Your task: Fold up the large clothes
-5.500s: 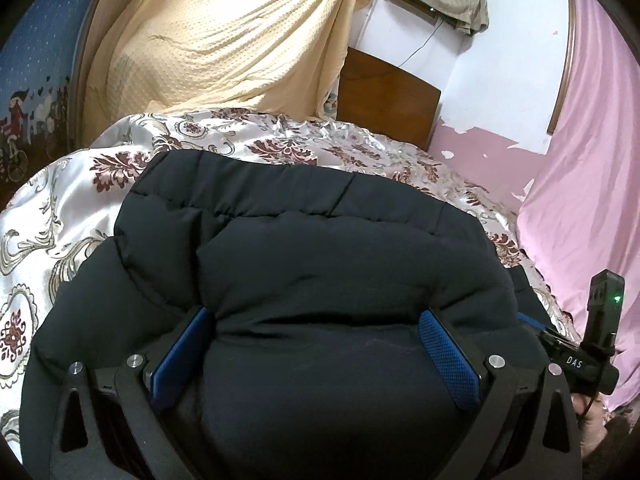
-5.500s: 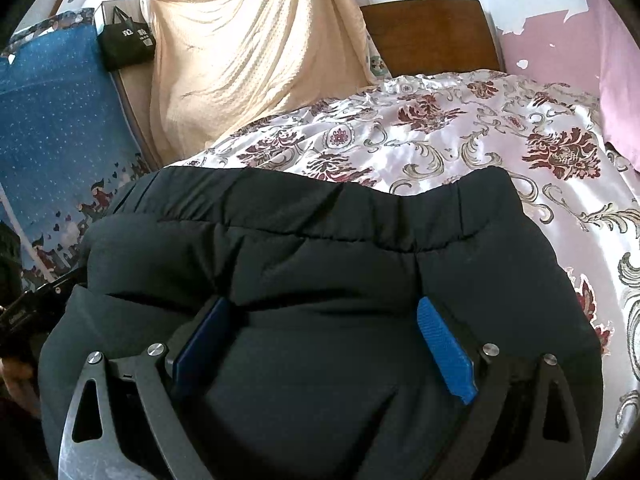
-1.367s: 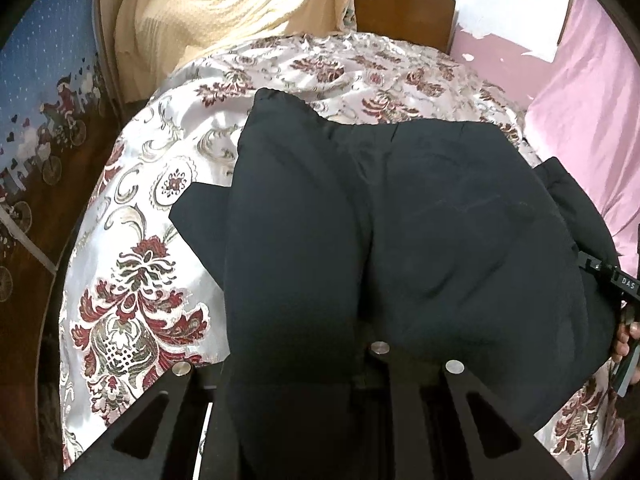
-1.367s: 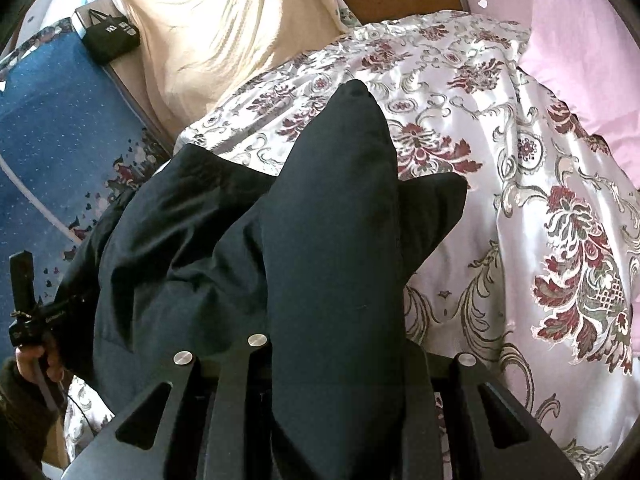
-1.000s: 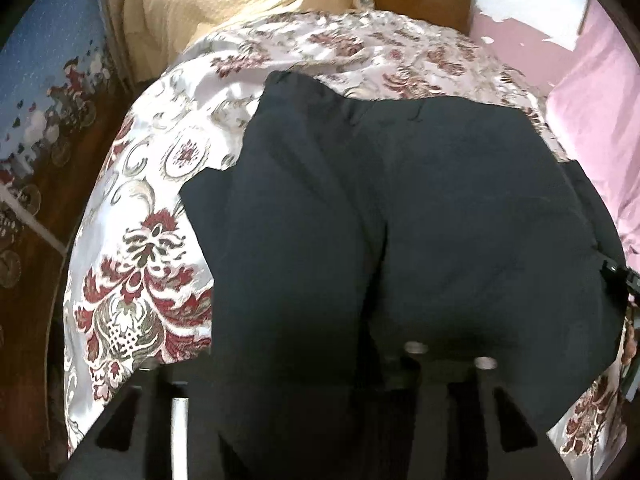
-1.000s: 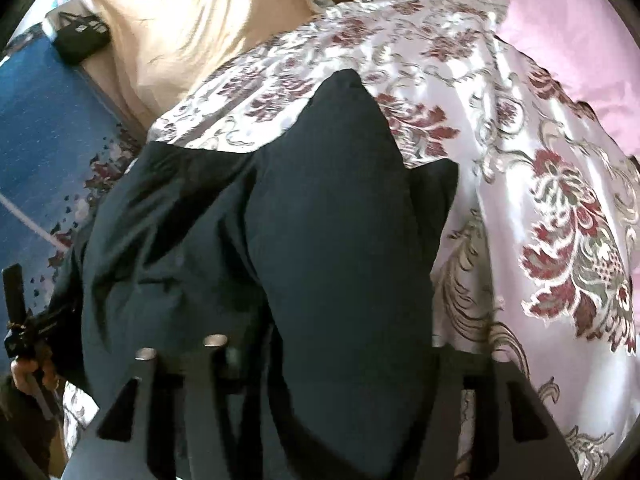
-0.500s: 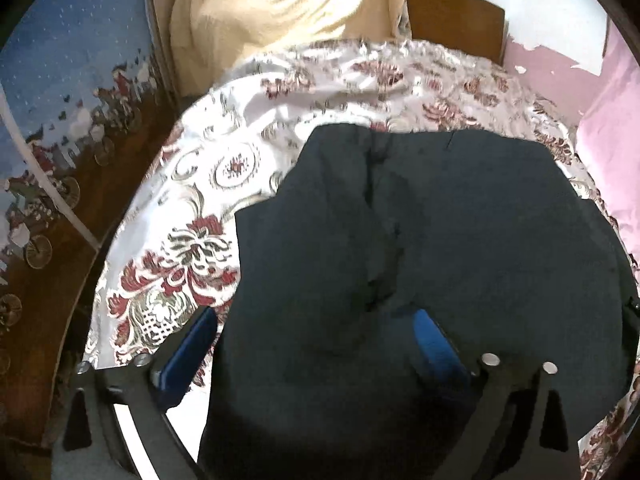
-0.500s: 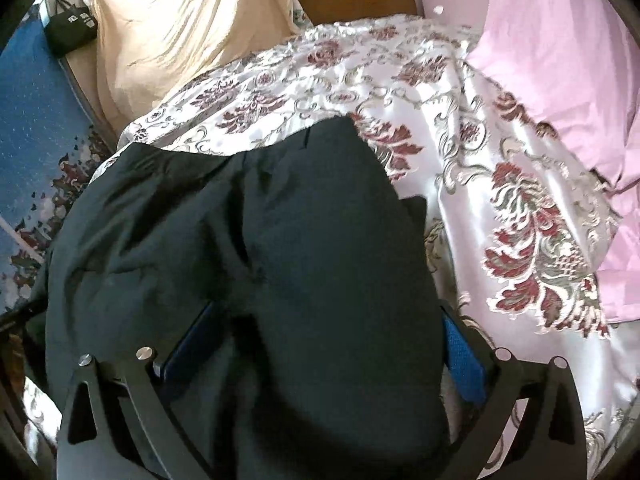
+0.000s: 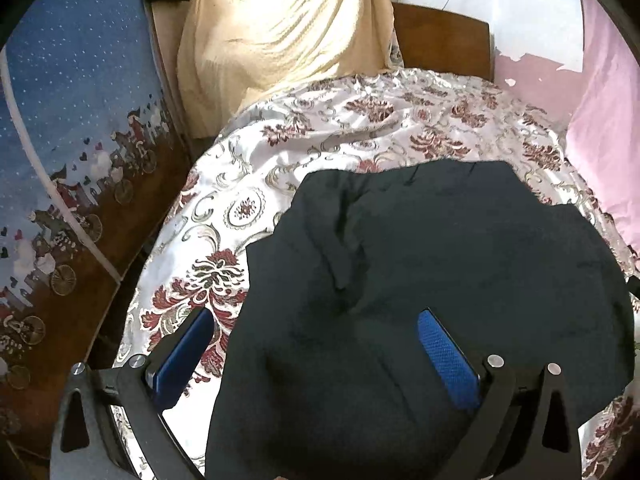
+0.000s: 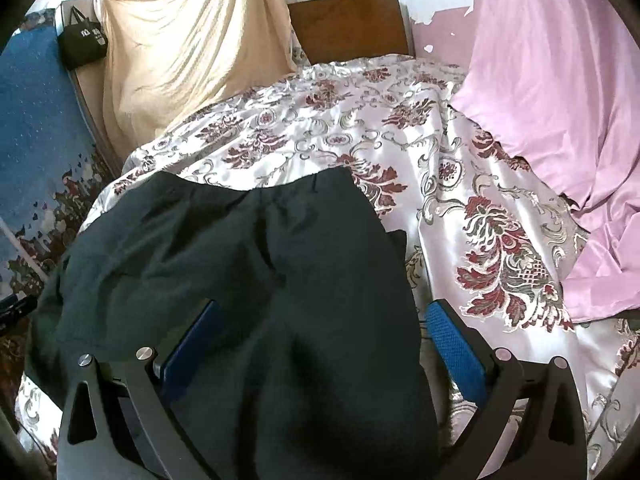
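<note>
Soft daylight through the cream curtain [image 9: 280,28] — glare there, fisheye-dark corners, mild blur.

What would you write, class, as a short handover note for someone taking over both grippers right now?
Left gripper: open, blue pads apart over the garment's left part, holding nothing.
Right gripper: open, over the garment's right edge, holding nothing.
The large black padded garment lies released on the floral satin bedspread, doubled over with a rumpled crease down the middle.
Done: one fold appears laid down.
Left: probably smooth the crease, tuck the corner poking out at the right edge, then fold again to a compact bundle.
</note>
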`<action>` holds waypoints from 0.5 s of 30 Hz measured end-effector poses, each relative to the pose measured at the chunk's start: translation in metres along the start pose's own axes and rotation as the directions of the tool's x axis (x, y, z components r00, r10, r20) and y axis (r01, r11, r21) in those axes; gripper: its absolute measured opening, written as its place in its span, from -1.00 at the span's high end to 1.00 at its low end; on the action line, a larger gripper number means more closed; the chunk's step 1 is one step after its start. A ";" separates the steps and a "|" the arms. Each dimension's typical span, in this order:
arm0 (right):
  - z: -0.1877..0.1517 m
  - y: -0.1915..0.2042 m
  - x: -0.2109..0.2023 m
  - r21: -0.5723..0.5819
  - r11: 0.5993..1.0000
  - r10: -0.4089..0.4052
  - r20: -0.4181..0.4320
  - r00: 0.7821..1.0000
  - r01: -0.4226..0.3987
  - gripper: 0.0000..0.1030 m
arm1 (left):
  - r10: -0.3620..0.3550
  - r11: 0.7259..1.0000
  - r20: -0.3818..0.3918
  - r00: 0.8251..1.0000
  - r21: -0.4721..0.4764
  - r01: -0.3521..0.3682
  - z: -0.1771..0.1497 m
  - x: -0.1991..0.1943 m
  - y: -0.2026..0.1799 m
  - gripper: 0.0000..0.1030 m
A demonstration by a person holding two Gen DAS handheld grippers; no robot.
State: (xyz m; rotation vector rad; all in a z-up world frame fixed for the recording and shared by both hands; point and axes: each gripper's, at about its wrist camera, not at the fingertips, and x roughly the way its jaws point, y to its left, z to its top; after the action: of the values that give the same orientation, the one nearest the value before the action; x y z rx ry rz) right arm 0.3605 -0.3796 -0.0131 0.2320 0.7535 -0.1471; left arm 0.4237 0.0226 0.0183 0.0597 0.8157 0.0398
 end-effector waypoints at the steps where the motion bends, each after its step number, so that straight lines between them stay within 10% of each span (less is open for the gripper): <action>1: -0.001 0.002 -0.003 0.001 1.000 0.000 0.006 1.000 0.000 -0.97 | -0.001 1.000 0.012 1.000 0.000 0.001 0.000 -0.005 -0.001 -1.00; 15: -0.013 0.015 -0.063 -0.025 0.999 0.042 0.084 0.996 -0.040 -0.97 | -0.009 1.000 0.115 0.993 -0.002 0.009 -0.014 -0.067 -0.020 -1.00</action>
State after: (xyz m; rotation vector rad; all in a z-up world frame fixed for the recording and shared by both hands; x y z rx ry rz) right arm 0.3099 -0.3585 0.0241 0.2178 0.6658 -0.1080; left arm 0.3675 -0.0008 0.0558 0.0552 0.7004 0.0289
